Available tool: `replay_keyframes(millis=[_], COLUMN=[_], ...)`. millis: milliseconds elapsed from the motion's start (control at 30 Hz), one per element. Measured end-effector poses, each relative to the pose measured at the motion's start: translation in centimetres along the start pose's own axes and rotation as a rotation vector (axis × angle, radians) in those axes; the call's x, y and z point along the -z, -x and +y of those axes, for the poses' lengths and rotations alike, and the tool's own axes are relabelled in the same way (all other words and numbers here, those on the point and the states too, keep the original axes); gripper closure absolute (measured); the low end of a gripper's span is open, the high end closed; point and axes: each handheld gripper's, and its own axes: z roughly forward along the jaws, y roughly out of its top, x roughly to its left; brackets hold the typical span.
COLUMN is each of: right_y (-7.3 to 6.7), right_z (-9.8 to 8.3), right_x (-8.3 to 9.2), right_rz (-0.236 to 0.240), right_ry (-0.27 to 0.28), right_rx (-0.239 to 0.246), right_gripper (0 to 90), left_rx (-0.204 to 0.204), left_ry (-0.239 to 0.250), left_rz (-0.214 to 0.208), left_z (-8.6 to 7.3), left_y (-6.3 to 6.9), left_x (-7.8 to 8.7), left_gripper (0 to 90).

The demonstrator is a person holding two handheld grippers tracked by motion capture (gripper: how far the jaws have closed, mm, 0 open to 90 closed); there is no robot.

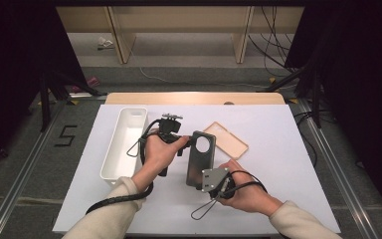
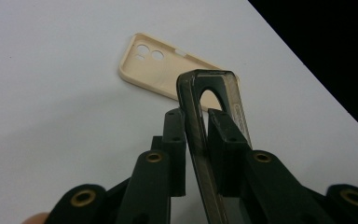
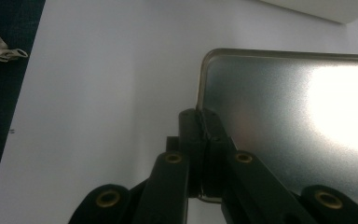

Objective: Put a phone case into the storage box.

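A dark smoky phone case (image 1: 200, 159) is held up above the middle of the desk (image 1: 278, 199), gripped from both sides. The right gripper (image 1: 214, 180) has its fingers clenched on the near lower corner of the case; in the right gripper view the two black fingers (image 3: 192, 140) sit pressed together over the case's edge, with the shiny flat back of the case spreading to the right. The left gripper (image 1: 188, 141) comes in from the left at the far upper end of the case. In the left gripper view its fingers (image 2: 175, 140) straddle the case's thin rim (image 2: 200, 154), one on each side and close against it, though whether both pads press on it I cannot tell. A beige phone case (image 1: 226, 140) lies flat on the desk just right of and beyond the dark one, open side up. A white oblong tray (image 1: 123, 147) stands on the left of the desk, beside the left hand (image 1: 159, 152).
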Motion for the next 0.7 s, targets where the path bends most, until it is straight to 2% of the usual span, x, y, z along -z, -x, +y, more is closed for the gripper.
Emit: replay_keyframes(millis=[67,133,167,400,700], right_y=[0.01,0.13,0.10,0.19,0.40], right_z=[-0.01,-0.08,-0.10,-0.33,-0.49], right_x=[-0.01,-0.10,-0.03,-0.31,-0.42], right_rz=[0.005,-0.011,0.003,0.001,-0.016], right_ry=[-0.005,0.001,-0.009,-0.019,-0.037], right_rx=[-0.001,0.004,-0.012,-0.002,-0.008], right_gripper=[89.8,89.9,89.8,89.8,89.3], left_rx=[0.000,0.002,-0.001,-0.021,-0.029], left_ry=[0.006,0.010,0.011,0.012,0.059], left_rz=[-0.008,-0.013,-0.012,-0.012,-0.047], left_z=[0.05,0.08,0.08,-0.01,-0.08], left_y=[0.13,0.22,0.25,0.48,0.87], left_x=[0.05,0.05,0.05,0.09,0.43], left_gripper=[78.2,78.8,79.0,80.7,83.3])
